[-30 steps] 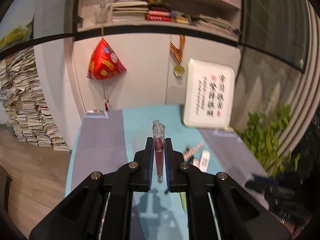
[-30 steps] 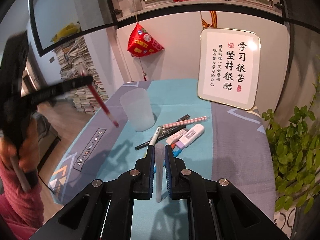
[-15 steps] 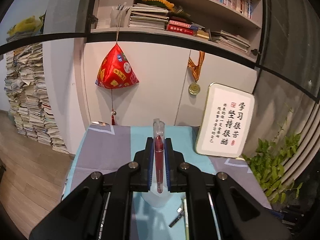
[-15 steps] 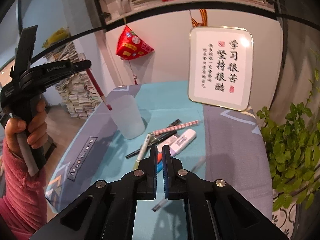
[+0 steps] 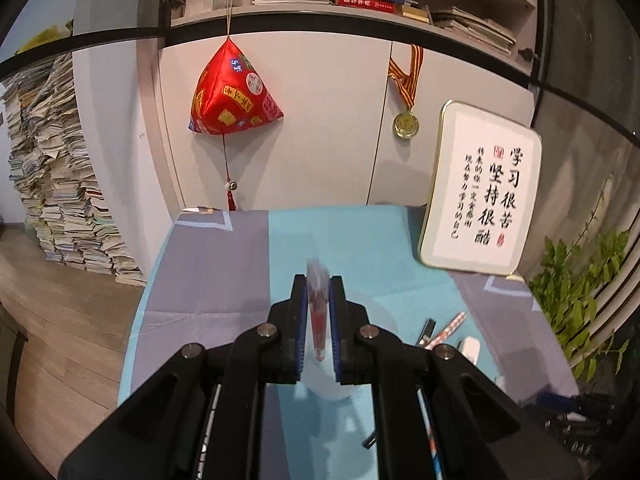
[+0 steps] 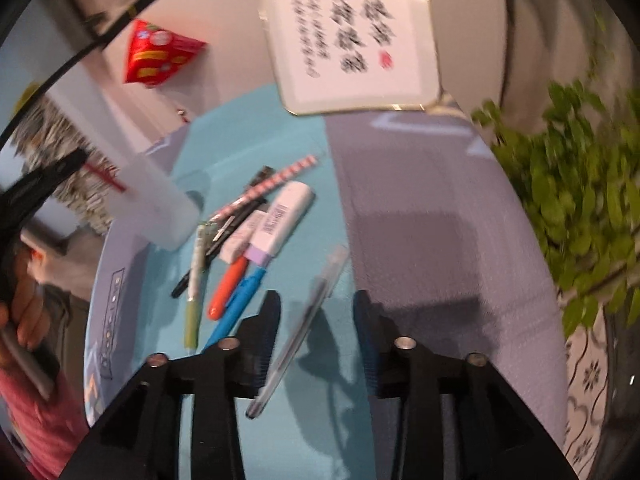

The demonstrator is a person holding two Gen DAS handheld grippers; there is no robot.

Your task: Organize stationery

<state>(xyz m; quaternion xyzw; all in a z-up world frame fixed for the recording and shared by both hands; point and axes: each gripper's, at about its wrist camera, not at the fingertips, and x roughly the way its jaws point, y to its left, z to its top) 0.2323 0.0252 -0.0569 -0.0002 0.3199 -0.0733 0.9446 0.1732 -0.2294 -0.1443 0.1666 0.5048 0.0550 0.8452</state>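
My left gripper (image 5: 318, 280) is shut on a red pen (image 5: 319, 312), which points down over the frosted plastic cup (image 5: 332, 384). The right wrist view shows the same gripper (image 6: 40, 188) at the left, with the red pen (image 6: 105, 175) tipped into the cup (image 6: 160, 204). My right gripper (image 6: 316, 300) points steeply down at the table and its jaws are opening. A clear pen (image 6: 308, 316) lies slanted on the teal cloth between them, and neither pad touches it.
A heap of pens lies left of the right gripper: a striped pencil (image 6: 276, 180), a white and purple marker (image 6: 282, 216), an orange pen (image 6: 229, 289), a blue pen (image 6: 240, 306) and a green pen (image 6: 193, 280). A framed calligraphy board (image 6: 352, 32) stands behind, a plant (image 6: 568, 184) at the right.
The right gripper has let go of the clear pen, which now lies on the cloth, and has tipped downward with its jaws apart. The left gripper has carried the red pen down over the cup.
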